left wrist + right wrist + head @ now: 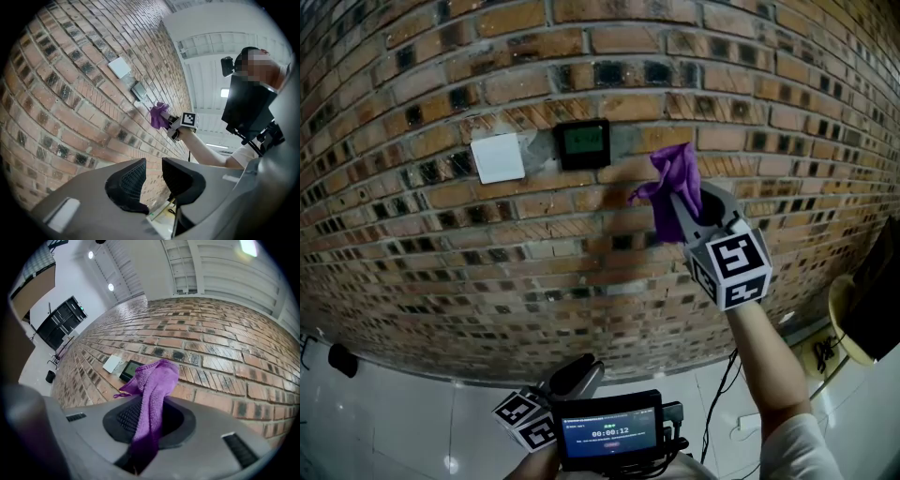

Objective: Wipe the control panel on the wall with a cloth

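The control panel (585,143) is a small black box with a greenish screen, set in the brick wall; it also shows in the right gripper view (130,370) and the left gripper view (138,90). My right gripper (686,214) is raised to the panel's lower right, shut on a purple cloth (674,184) that sticks up out of its jaws (152,394). The cloth hangs a short way off the panel, not touching it. My left gripper (152,176) hangs low by the wall, open with a narrow gap and nothing in it.
A white square plate (498,157) sits on the wall just left of the panel. The brick wall (581,66) fills most of the view. Below are a pale glossy floor (394,431), cables (727,394) and a small screen device (609,429) at the bottom.
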### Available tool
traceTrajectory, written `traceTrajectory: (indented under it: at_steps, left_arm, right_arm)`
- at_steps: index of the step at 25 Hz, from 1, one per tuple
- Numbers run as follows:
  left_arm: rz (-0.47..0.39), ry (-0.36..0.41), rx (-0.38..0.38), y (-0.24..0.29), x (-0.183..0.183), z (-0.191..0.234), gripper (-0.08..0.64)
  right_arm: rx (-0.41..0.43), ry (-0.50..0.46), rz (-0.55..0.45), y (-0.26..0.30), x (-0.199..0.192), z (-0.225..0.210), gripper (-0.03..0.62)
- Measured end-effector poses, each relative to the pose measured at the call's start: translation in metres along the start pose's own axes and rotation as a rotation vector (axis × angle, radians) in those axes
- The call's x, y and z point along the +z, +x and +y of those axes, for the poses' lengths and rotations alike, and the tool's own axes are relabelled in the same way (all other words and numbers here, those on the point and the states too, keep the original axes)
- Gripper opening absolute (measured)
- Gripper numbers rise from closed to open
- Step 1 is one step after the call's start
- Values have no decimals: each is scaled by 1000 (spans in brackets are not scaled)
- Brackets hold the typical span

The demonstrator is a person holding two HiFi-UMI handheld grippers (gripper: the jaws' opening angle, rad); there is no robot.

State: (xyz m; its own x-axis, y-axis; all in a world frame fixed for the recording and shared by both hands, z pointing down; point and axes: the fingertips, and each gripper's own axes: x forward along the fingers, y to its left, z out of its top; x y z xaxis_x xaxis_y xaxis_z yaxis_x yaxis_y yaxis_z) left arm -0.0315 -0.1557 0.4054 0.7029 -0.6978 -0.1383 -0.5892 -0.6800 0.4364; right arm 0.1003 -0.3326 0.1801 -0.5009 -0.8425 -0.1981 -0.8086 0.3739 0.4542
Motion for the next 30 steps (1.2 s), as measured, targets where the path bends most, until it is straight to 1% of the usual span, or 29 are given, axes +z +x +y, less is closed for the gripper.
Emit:
traceTrajectory:
  at_steps: [8, 25, 30]
  left_arm:
    - [-2, -9, 6, -4, -2, 2, 106]
    - [-13, -26, 24, -10, -6, 12, 88]
    - [-11, -26, 32, -13, -5, 13, 81]
  right_arm:
    - [32, 17, 19, -17, -8, 17, 80]
    - [52, 83, 73, -55, -40, 42, 80]
    - [58, 119, 95, -63, -52, 51, 80]
